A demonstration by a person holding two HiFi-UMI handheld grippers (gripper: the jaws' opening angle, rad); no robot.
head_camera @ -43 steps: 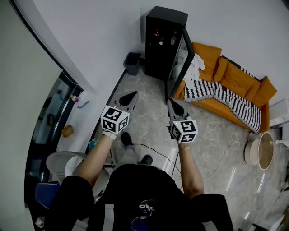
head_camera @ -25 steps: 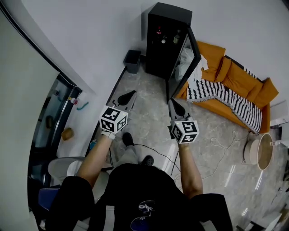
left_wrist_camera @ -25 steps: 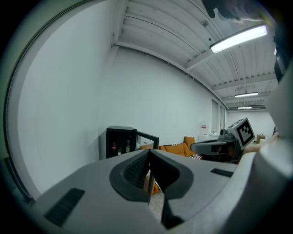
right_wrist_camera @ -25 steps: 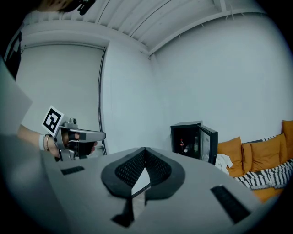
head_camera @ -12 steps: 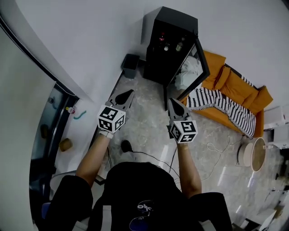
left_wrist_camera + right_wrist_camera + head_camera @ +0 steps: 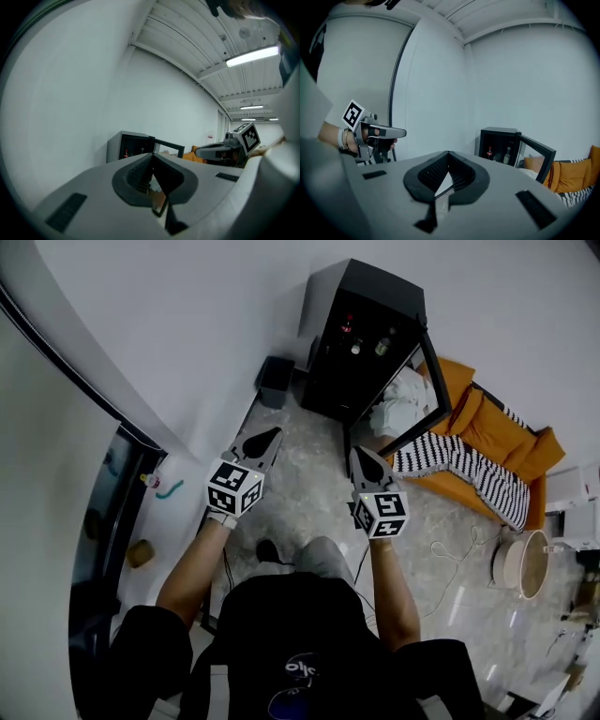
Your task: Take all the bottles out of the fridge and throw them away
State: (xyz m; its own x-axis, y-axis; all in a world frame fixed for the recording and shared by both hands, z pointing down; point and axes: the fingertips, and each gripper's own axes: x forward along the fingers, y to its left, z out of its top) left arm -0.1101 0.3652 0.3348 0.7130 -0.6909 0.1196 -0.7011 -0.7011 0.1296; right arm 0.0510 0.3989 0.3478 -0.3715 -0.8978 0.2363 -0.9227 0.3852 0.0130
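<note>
Left gripper (image 6: 277,433), right gripper (image 6: 357,452): jaws together, empty. Bottles (image 6: 356,348) in open fridge (image 6: 380,287); labels too small to read.

Those bottles (image 6: 356,346) in the fridge (image 6: 380,282): just tiny specks, count unclear; the open door (image 6: 415,432) covers one end of the sofa (image 6: 483,413).

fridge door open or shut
Open: the fridge door stands swung out from the fridge, and bottles show on the shelf inside.
</note>
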